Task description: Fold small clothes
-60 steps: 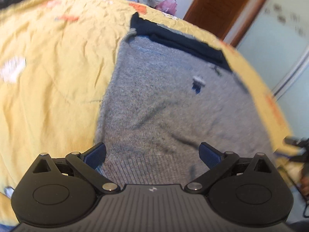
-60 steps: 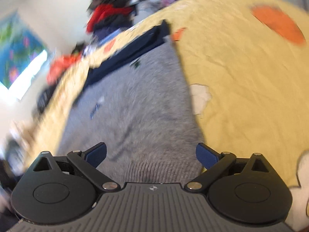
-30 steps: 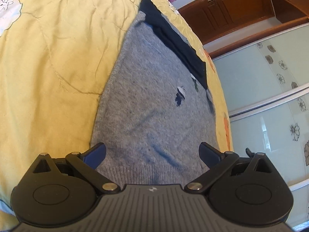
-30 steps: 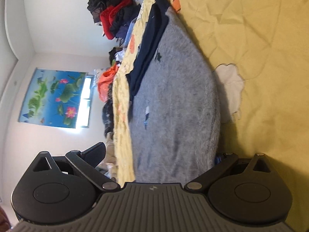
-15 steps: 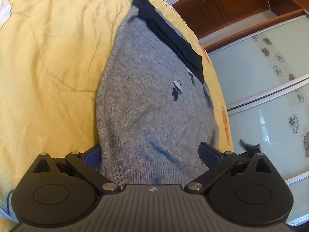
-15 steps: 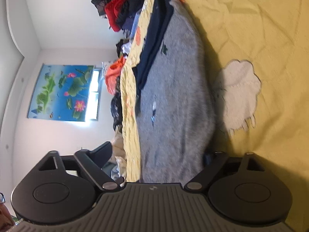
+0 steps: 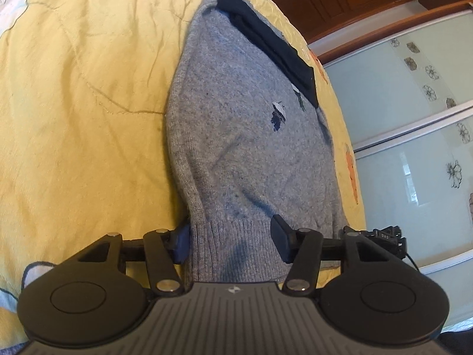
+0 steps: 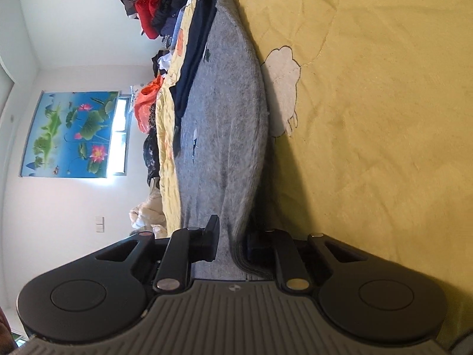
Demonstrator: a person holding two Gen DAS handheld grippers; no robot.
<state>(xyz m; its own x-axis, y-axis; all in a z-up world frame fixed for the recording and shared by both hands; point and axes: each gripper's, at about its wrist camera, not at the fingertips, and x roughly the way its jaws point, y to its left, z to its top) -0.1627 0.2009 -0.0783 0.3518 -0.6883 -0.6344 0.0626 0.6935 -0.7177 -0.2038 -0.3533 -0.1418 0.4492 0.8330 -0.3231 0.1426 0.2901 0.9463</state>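
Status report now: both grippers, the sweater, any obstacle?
Left gripper around grey sweater hem, not fully shut. Right gripper nearly shut on hem corner. Sweater flat on yellow bedspread. No obstacle seen.

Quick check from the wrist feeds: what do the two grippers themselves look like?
Both match. Left gripper: matte black body, ribbed grey centre plate with a small white logo, two round black side discs, black linkage arms with silver pivot pins, dark blue finger pads. Right gripper has the same build. No cables or sleeves clearly visible.
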